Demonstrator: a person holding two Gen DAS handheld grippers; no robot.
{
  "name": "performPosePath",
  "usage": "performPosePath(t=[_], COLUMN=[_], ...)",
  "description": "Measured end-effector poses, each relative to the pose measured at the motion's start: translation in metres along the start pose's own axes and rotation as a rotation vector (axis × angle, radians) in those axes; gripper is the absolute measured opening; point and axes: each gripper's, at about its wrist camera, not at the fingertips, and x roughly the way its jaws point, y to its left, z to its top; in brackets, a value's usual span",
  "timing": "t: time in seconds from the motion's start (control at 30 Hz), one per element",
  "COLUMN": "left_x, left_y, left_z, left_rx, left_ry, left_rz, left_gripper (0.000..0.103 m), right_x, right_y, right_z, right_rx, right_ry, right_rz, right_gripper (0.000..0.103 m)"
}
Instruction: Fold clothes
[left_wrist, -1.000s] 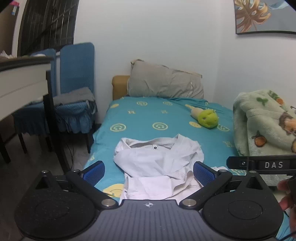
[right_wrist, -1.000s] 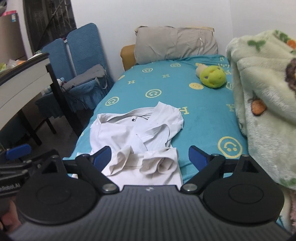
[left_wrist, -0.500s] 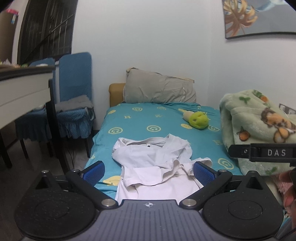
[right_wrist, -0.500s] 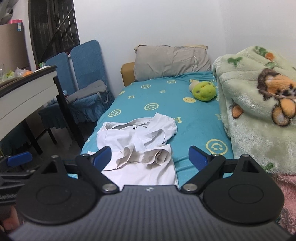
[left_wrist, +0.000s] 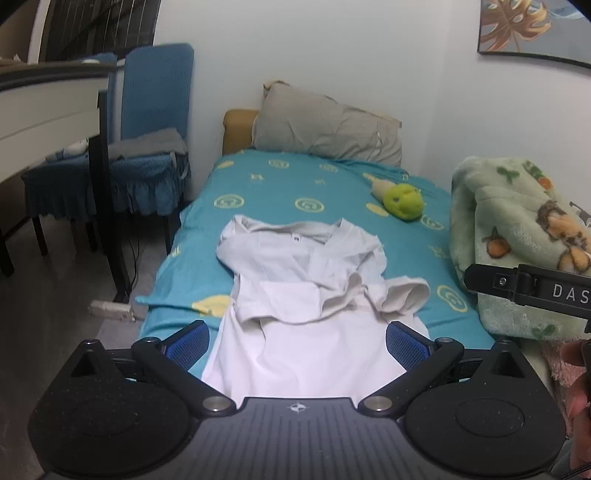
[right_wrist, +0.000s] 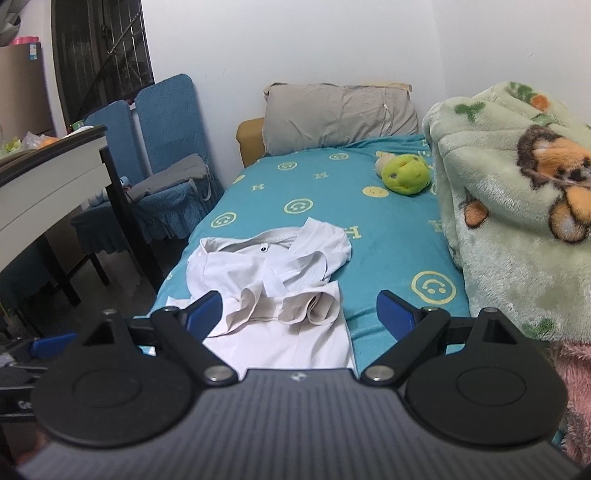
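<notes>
The white shirt (left_wrist: 306, 295) lies partly folded on the teal smiley bedsheet (left_wrist: 280, 192), collar toward the grey pillow (left_wrist: 328, 125) — its sleeves are bunched across the middle. The left gripper (left_wrist: 297, 341) and the right gripper (right_wrist: 299, 308) both hover spread wide, holding nothing.

Both wrist cams at bed foot, facing 12 o'clock toward pillow (left_wrist: 325, 125). Right cam sits right. Shared: shirt (left_wrist: 310, 295), bed.

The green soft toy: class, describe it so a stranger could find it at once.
Start at the bed with the teal smiley sheet. Look near its head, just before the grey pillow. The soft toy lies there, round and lime green, unlike the pale patterned blanket beside it.
</notes>
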Motion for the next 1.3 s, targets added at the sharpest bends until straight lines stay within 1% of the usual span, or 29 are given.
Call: performPosePath(t=[0.07, 0.1, 0.17, 0.23, 0.3, 0.43, 0.53, 0.6, 0.67, 0.73, 0.8, 0.87, 0.9, 0.97, 1.0, 1.03, 1.07, 1.1, 1.13, 1.17, 1.3], left_x=[0.006, 0.011, 0.024, 0.038, 0.05, 0.068, 0.086, 0.09, 0.089, 0.089, 0.089, 0.087, 0.087, 0.087, 0.087, 0.087, 0.086, 0.085, 0.085, 0.084, 0.077], left_y=[0.003, 0.006, 0.013, 0.025, 0.039, 0.067, 0.078, 0.081, 0.084, 0.091, 0.099, 0.106, 0.11, 0.114, 0.116, 0.117, 0.118, 0.118, 0.119, 0.119, 0.119], left_z=[-0.002, -0.002, -0.005, -0.011, -0.018, -0.036, -0.052, -0.057, -0.056, -0.056, -0.059, -0.06, -0.061, -0.064, -0.066, -0.067, -0.068, -0.068, -0.067, -0.066, -0.063], left_rx=[-0.019, -0.036, -0.081, -0.169, -0.271, -0.49, -0.633, -0.676, -0.713, -0.768, -0.828, -0.865, -0.883, -0.913, -0.924, -0.931, -0.937, -0.942, -0.947, -0.953, -0.976], left_ry=[0.05, 0.087, 0.188, 0.292, 0.369, 0.477, 0.535, 0.525, 0.483, 0.455, 0.426, 0.407, 0.403, 0.395, 0.391, 0.387, 0.384, 0.375, 0.365, 0.353, 0.288], left_rz=[-0.011, -0.018, -0.044, -0.079, -0.094, -0.154, -0.192, -0.19, -0.192, -0.184, -0.179, -0.16, -0.15, -0.135, -0.13, -0.127, -0.124, -0.124, -0.128, -0.135, -0.185], left_gripper=[0.103, 0.103, 0.103, 0.102, 0.101, 0.1, 0.096, 0.096, 0.095, 0.09, 0.084, 0.066, 0.061, 0.042, 0.038, 0.031, 0.025, 0.021, 0.014, 0.011, 0.008], right_x=[0.002, 0.004, 0.006, 0.008, 0.009, 0.013, 0.015, 0.017, 0.018, 0.021, 0.027, 0.037, 0.042, 0.054, 0.06, 0.065, 0.069, 0.073, 0.076, 0.077, 0.073], right_y=[0.0, 0.001, 0.002, 0.002, 0.001, -0.002, -0.003, -0.005, -0.01, -0.017, -0.03, -0.046, -0.054, -0.064, -0.065, -0.063, -0.06, -0.055, -0.05, -0.046, -0.041], right_z=[-0.002, -0.002, -0.003, -0.004, -0.004, -0.006, -0.006, -0.007, -0.007, -0.008, -0.012, -0.019, -0.026, -0.043, -0.053, -0.063, -0.072, -0.08, -0.088, -0.094, -0.124], right_rx=[0.001, -0.002, -0.009, -0.006, -0.001, 0.014, 0.029, 0.051, 0.093, 0.164, 0.283, 0.454, 0.552, 0.731, 0.809, 0.878, 0.929, 0.96, 0.982, 0.986, 1.102], right_ry=[0.012, 0.016, 0.021, 0.026, 0.033, 0.05, 0.061, 0.072, 0.089, 0.119, 0.169, 0.242, 0.286, 0.374, 0.419, 0.463, 0.505, 0.543, 0.578, 0.603, 0.626], right_rz=[0.001, -0.001, -0.008, -0.009, -0.011, -0.014, -0.013, -0.006, 0.013, 0.049, 0.116, 0.198, 0.24, 0.335, 0.381, 0.419, 0.437, 0.44, 0.437, 0.424, 0.376], right_gripper=[0.092, 0.092, 0.092, 0.092, 0.092, 0.092, 0.092, 0.092, 0.092, 0.092, 0.092, 0.092, 0.092, 0.092, 0.093, 0.092, 0.092, 0.092, 0.092, 0.093, 0.093])
